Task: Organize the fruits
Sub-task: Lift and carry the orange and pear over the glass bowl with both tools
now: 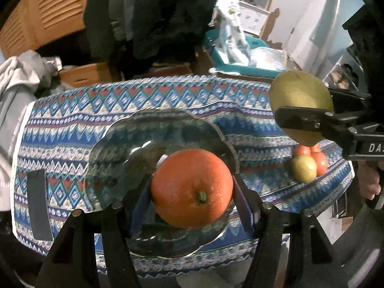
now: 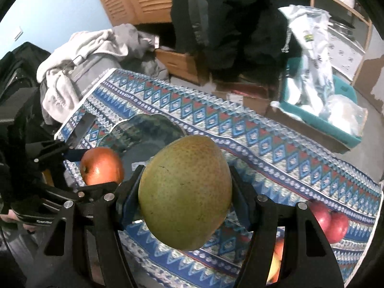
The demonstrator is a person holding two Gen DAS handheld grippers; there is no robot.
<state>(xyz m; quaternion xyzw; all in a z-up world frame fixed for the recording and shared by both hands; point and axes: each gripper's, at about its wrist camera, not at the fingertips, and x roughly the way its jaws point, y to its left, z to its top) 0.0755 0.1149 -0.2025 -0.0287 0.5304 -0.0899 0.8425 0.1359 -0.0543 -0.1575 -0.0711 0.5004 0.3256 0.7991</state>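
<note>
Low at centre frame, left hand-held gripper [image 1: 192,189] clamps the orange [image 1: 192,188] over the glass plate [image 1: 115,148]; right hand-held gripper [image 2: 184,192] pinches the pear [image 2: 184,192] — both arriving together risks a collision or roll-off.

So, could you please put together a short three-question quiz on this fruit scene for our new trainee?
1. True or false: the left gripper is shut on a banana.
2. Multiple choice: what does the right gripper hold? A) a tomato B) a green pear C) a lemon
3. Short answer: which dish lies on the patterned tablecloth under the left gripper?

Key:
1. False: it is shut on the orange.
2. B: the green pear sits between its fingers.
3. The glass plate, with nothing lying on it yet. More fruits wait in a small pile near the cloth's edge.
</note>
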